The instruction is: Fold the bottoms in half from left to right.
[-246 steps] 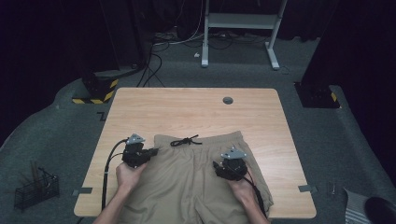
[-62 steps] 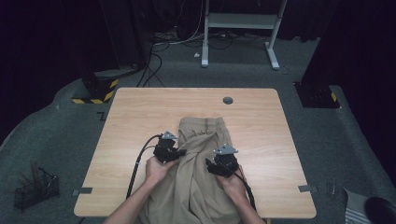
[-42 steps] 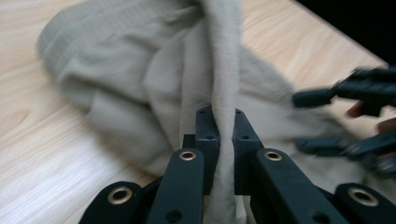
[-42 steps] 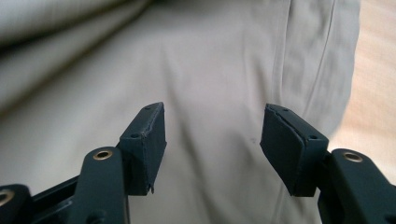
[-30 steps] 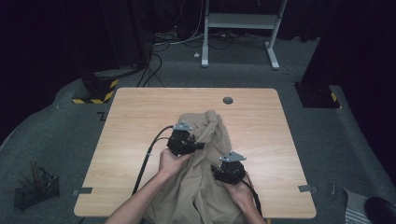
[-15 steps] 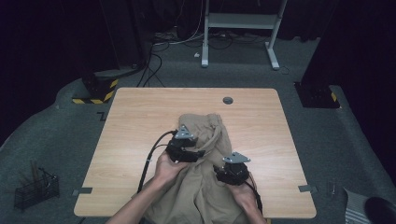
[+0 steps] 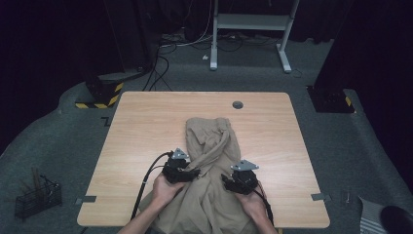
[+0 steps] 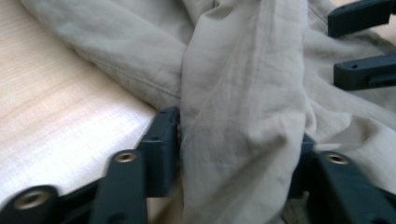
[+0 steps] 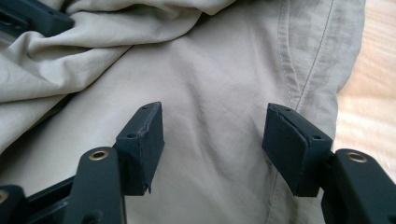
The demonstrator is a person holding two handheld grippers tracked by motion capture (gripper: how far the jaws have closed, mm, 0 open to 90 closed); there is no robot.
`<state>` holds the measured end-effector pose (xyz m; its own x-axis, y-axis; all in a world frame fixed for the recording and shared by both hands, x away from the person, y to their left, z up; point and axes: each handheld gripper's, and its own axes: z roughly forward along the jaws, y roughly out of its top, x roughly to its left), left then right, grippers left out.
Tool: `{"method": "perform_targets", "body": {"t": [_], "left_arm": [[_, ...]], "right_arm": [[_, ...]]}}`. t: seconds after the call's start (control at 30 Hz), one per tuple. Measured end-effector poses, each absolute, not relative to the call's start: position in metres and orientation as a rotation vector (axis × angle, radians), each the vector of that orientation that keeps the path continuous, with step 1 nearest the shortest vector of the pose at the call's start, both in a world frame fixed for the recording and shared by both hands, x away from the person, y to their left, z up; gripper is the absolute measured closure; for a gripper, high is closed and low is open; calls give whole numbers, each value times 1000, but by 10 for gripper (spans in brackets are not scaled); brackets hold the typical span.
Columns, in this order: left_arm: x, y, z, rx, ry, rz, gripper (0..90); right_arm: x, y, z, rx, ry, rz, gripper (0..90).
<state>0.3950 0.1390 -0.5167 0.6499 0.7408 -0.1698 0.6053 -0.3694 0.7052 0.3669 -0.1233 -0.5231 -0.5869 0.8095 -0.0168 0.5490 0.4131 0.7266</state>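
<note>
Beige shorts (image 7: 209,141) lie crumpled on the wooden table (image 7: 146,126), with one part folded over toward the far side. At the cloth's near left, my left gripper (image 7: 194,173) points right. In the left gripper view a thick loose fold of the shorts (image 8: 243,93) stands between its jaws (image 8: 233,144), which have just been closing. The fold fills the gap, and I see no squeeze on it. My right gripper (image 7: 227,181) sits open over a flat part of the shorts (image 9: 215,84) beside a seam, with nothing between its pads (image 9: 215,135). Its fingers (image 8: 359,70) face the left gripper.
A round cable hole (image 7: 237,105) lies near the table's far edge. On the floor are a wire basket (image 7: 36,197) at the left, a yellow-and-black striped base (image 7: 97,95), cables and a white frame (image 7: 248,22) beyond. Bare wood lies left and right of the shorts.
The left gripper let go of the raised cloth and came down toward the near edge, with a new fold now between its jaws. The lifted part has dropped flat. The right gripper stayed put.
</note>
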Motion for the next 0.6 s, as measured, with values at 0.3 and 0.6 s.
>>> {"method": "perform_targets", "body": {"t": [0.3,0.6], "left_arm": [[434,159,-504,2096,1168,315,806],[401,156,-459,2004,1034,275,847]], "right_arm": [[403,-93,-524,1226,2249,966,382],[406,-85,-523,1241,2252,954,382]]}}
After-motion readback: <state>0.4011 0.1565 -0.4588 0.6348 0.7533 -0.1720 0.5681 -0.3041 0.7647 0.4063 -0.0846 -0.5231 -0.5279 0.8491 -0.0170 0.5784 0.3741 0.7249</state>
